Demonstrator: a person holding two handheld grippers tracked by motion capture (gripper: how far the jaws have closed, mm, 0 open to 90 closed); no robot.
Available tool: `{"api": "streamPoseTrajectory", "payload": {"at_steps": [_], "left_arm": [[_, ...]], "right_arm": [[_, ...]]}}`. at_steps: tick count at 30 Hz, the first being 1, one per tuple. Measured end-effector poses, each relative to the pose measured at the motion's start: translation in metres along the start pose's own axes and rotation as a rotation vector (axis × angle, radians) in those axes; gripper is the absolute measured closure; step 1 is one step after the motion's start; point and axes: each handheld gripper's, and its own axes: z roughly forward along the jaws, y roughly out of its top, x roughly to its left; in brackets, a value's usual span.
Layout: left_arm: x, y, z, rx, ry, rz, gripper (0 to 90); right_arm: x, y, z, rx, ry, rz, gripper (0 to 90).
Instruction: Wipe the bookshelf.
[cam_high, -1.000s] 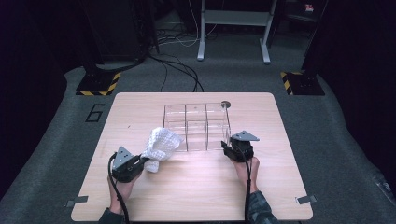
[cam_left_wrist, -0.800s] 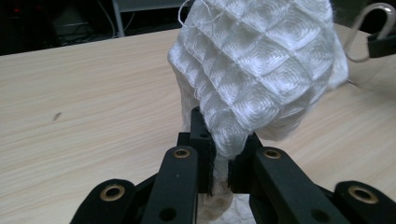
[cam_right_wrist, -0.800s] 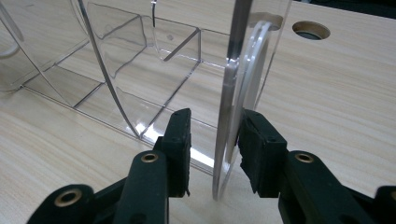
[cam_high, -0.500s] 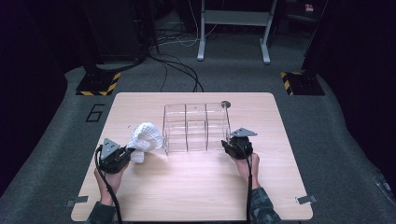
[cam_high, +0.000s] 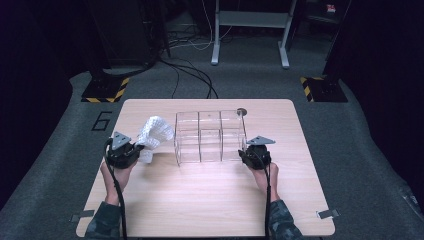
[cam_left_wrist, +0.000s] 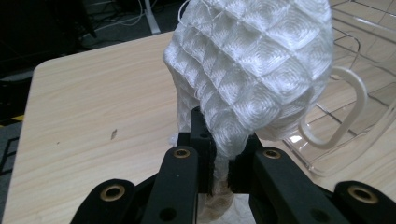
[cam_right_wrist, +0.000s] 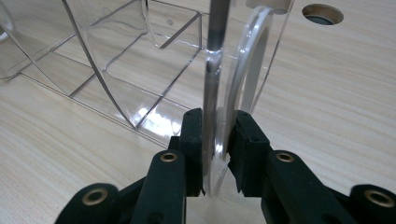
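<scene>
White waffle-weave cloth and clear plastic compartment box, both being gripped.

The left gripper (cam_high: 134, 149) is pinching the white waffle-weave cloth (cam_left_wrist: 254, 70) between pressed-together fingers (cam_left_wrist: 201, 135), the cloth bunching above them, beside the clear plastic compartment box (cam_high: 210, 136). The right gripper (cam_right_wrist: 218, 140) has just been closing; its fingers (cam_right_wrist: 192, 140) are clamping the box's end wall and white handle (cam_right_wrist: 252, 70) on the pale wooden tabletop (cam_high: 210, 195).

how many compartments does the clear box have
6, as far as the high view shows: the clear organizer box is split into two rows of three, one row toward the person and one toward the far edge of the table. All look empty, though transparent dividers are hard to trace.
</scene>
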Motion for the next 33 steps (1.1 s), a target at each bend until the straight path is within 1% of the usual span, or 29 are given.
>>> {"api": "streamPoseTrajectory", "payload": {"at_steps": [1,2,3,4,5,7,8,10,11,13,14,17,18,22,23,24,25,26,28,29,30,31,32,33], "left_arm": [[-0.001,0.003,0.004,-0.004,0.0,0.011,84.1],[-0.001,0.003,0.004,-0.004,0.0,0.011,84.1],[-0.004,0.011,0.008,0.017,-0.011,0.024,84.1],[-0.006,0.015,0.011,0.029,-0.021,0.028,84.1],[-0.007,0.018,0.013,0.028,-0.022,0.033,84.1],[-0.008,0.025,0.018,0.04,-0.037,0.035,84.0],[-0.009,0.027,0.02,0.031,-0.042,0.03,84.0],[-0.01,0.033,0.024,0.028,-0.052,0.034,84.0],[-0.01,0.035,0.027,0.035,-0.066,0.032,84.0],[-0.012,0.037,0.034,0.054,-0.079,0.034,84.0],[-0.013,0.037,0.039,0.061,-0.085,0.037,84.0],[-0.017,0.036,0.049,0.1,-0.102,0.056,84.0],[-0.018,0.035,0.052,0.118,-0.113,0.065,84.0],[-0.022,0.03,0.062,0.173,-0.138,0.087,84.0],[-0.023,0.028,0.064,0.188,-0.139,0.107,84.0],[-0.024,0.027,0.066,0.204,-0.151,0.123,84.0],[-0.025,0.025,0.067,0.215,-0.156,0.131,84.0],[-0.027,0.022,0.069,0.21,-0.158,0.119,84.0],[-0.027,0.02,0.071,0.234,-0.17,0.146,84.0],[-0.029,0.018,0.072,0.229,-0.168,0.134,84.0],[-0.03,0.016,0.072,0.236,-0.174,0.145,83.9],[-0.031,0.015,0.072,0.24,-0.174,0.145,84.0],[-0.032,0.013,0.073,0.245,-0.178,0.15,83.9],[-0.032,0.012,0.072,0.256,-0.183,0.164,83.9]], "right_arm": [[0.0,0.0,0.0,-0.001,-0.001,0.0,76.0],[0.0,0.0,0.0,-0.001,-0.001,0.0,76.0],[0.0,0.0,0.0,0.001,-0.002,0.001,76.1],[0.0,0.0,0.0,0.0,-0.002,0.002,76.1],[0.0,0.0,0.0,-0.002,-0.004,0.003,76.1],[0.0,0.0,0.0,-0.006,-0.005,0.005,76.1],[0.001,0.0,0.0,0.0,-0.003,0.004,76.2],[0.001,0.0,0.0,-0.001,-0.006,0.005,76.3],[0.001,0.0,0.001,-0.003,-0.009,0.01,76.3],[0.001,0.0,0.001,-0.003,-0.008,0.01,76.3],[0.001,0.0,0.0,0.0,-0.006,0.003,76.4],[0.001,0.0,0.0,0.001,-0.007,0.004,76.4],[0.001,0.0,0.0,0.002,-0.007,0.003,76.5],[0.001,0.0,0.0,0.002,-0.008,0.002,76.4],[0.001,0.0,0.0,0.002,-0.007,0.003,76.5],[0.001,0.0,0.0,0.001,-0.007,0.004,76.5],[0.001,0.0,0.0,0.0,-0.008,0.004,76.4],[0.001,0.0,0.0,0.0,-0.008,0.004,76.5],[0.001,0.0,0.001,-0.003,-0.008,0.006,76.5],[0.001,0.0,0.001,-0.003,-0.008,0.007,76.5],[0.001,0.0,0.0,-0.001,-0.009,0.006,76.5],[0.002,0.0,0.001,-0.004,-0.011,0.013,76.5],[0.001,0.0,0.001,-0.004,-0.008,0.007,76.5],[0.001,0.0,0.0,-0.001,-0.009,0.004,76.5]]}}
